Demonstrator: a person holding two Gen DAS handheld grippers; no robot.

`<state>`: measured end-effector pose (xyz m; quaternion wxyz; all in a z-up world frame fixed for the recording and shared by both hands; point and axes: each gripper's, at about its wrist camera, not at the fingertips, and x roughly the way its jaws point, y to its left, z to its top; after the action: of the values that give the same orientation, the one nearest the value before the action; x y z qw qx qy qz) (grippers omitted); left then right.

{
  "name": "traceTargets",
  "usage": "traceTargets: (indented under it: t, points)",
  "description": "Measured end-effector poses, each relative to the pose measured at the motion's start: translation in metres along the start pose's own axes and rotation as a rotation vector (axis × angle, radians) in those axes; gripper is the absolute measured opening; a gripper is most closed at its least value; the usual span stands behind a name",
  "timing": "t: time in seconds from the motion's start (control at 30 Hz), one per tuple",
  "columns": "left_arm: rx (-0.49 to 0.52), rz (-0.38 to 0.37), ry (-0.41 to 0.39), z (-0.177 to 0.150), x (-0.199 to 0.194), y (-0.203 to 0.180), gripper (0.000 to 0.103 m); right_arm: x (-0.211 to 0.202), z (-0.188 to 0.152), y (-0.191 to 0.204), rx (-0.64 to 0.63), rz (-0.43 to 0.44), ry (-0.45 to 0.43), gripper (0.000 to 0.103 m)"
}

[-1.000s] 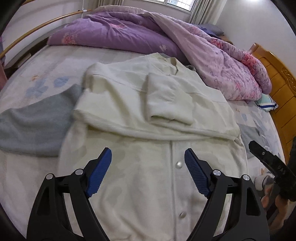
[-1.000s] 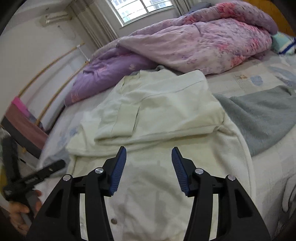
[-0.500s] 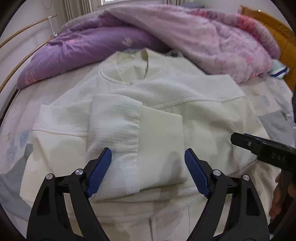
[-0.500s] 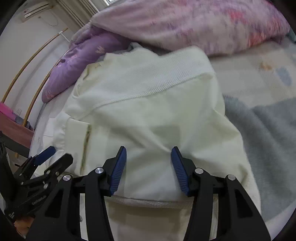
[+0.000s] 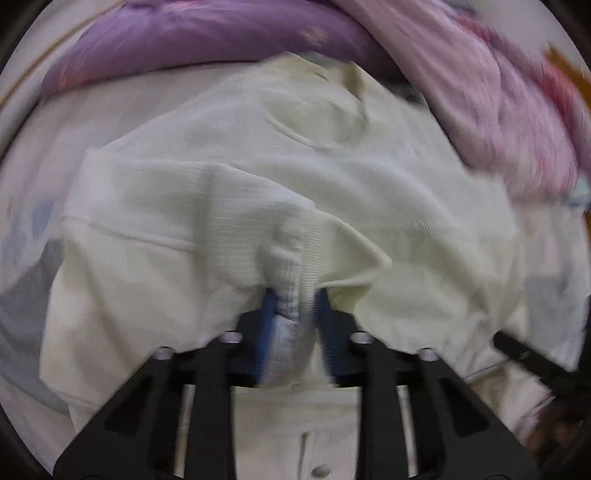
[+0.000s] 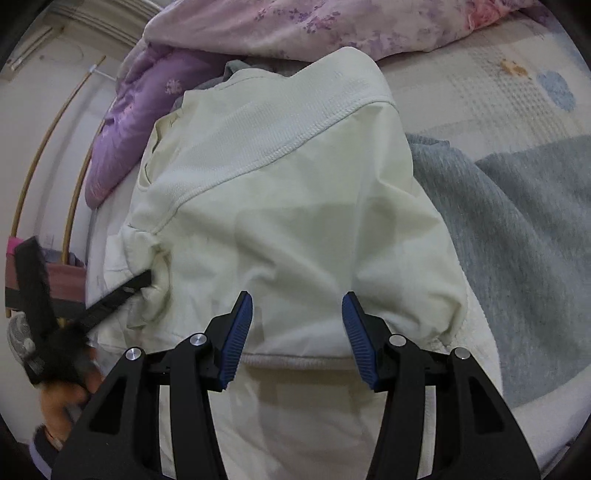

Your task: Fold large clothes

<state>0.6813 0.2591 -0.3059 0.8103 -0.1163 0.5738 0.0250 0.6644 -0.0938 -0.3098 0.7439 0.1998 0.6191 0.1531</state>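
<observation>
A large cream button-up garment (image 5: 369, 177) lies on the bed with its sleeves folded across its front; it also fills the right wrist view (image 6: 288, 206). My left gripper (image 5: 293, 314) is shut on the ribbed cuff (image 5: 291, 273) of a folded sleeve, pinched between the blue pads. My right gripper (image 6: 297, 332) is open and empty, just above the folded sleeve near the garment's right side. The left gripper also shows in the right wrist view (image 6: 122, 291), at the garment's left edge.
A purple and pink quilt (image 5: 229, 40) is heaped at the head of the bed, also in the right wrist view (image 6: 332, 26). A grey garment (image 6: 517, 229) lies to the right of the cream one. The patterned bedsheet (image 6: 498, 92) shows beyond.
My left gripper moved forward and shut on the sleeve cuff, which now bunches up. My right gripper moved closer over the folded sleeve and stays open.
</observation>
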Motion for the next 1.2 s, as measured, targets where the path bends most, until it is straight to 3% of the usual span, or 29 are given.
traceTargets:
  t: [0.13, 0.23, 0.33, 0.43, 0.5, 0.6, 0.63, 0.67, 0.7, 0.73, 0.83, 0.87, 1.0, 1.1, 1.2]
  points:
    - [-0.114, -0.094, -0.024, 0.013, -0.033, 0.069, 0.013, -0.005, 0.003, -0.003, 0.01, -0.017, 0.025, 0.048]
    - [-0.219, -0.124, -0.013, 0.011, -0.046, 0.122, 0.012, -0.008, 0.004, 0.003, -0.016, -0.052, 0.034, 0.048]
    - [-0.3, -0.053, -0.011, -0.001, -0.054, 0.172, 0.008, -0.013, 0.007, 0.007, -0.031, -0.072, 0.031, 0.048]
    - [-0.376, -0.003, 0.052, -0.015, -0.047, 0.218, 0.008, -0.019, 0.017, 0.009, -0.03, -0.083, 0.005, 0.048]
    - [-0.371, 0.028, 0.067, -0.018, -0.047, 0.232, 0.008, -0.021, 0.026, 0.008, -0.016, -0.086, -0.007, 0.049]
    - [-0.326, -0.014, -0.01, -0.011, -0.065, 0.228, 0.009, -0.019, 0.045, 0.009, -0.014, -0.103, -0.027, 0.049]
    - [-0.301, -0.027, -0.046, -0.005, -0.071, 0.221, 0.013, -0.02, 0.051, 0.01, -0.018, -0.114, -0.041, 0.049]
    - [-0.285, -0.044, -0.062, 0.0, -0.073, 0.217, 0.03, -0.021, 0.059, 0.01, -0.018, -0.111, -0.049, 0.049]
    - [-0.264, -0.054, -0.071, 0.011, -0.072, 0.209, 0.055, -0.021, 0.068, 0.008, -0.004, -0.106, -0.056, 0.049]
    - [-0.256, -0.051, -0.069, 0.018, -0.069, 0.203, 0.062, -0.023, 0.075, 0.005, 0.015, -0.103, -0.066, 0.049]
    - [-0.253, -0.043, -0.052, 0.049, -0.048, 0.201, 0.065, -0.029, 0.102, -0.002, 0.055, -0.174, -0.111, 0.058]
    - [-0.264, -0.039, -0.029, 0.055, -0.039, 0.202, 0.066, -0.029, 0.112, -0.006, 0.074, -0.161, -0.118, 0.061]
    - [-0.347, -0.077, 0.065, 0.088, -0.004, 0.221, 0.069, -0.019, 0.148, -0.019, 0.154, -0.165, -0.094, 0.062]
    - [-0.406, -0.128, 0.078, 0.101, 0.004, 0.23, 0.074, -0.003, 0.174, -0.029, 0.235, -0.144, -0.063, 0.062]
    - [-0.399, -0.094, 0.096, 0.113, 0.012, 0.231, 0.074, 0.011, 0.192, -0.036, 0.275, -0.171, -0.044, 0.064]
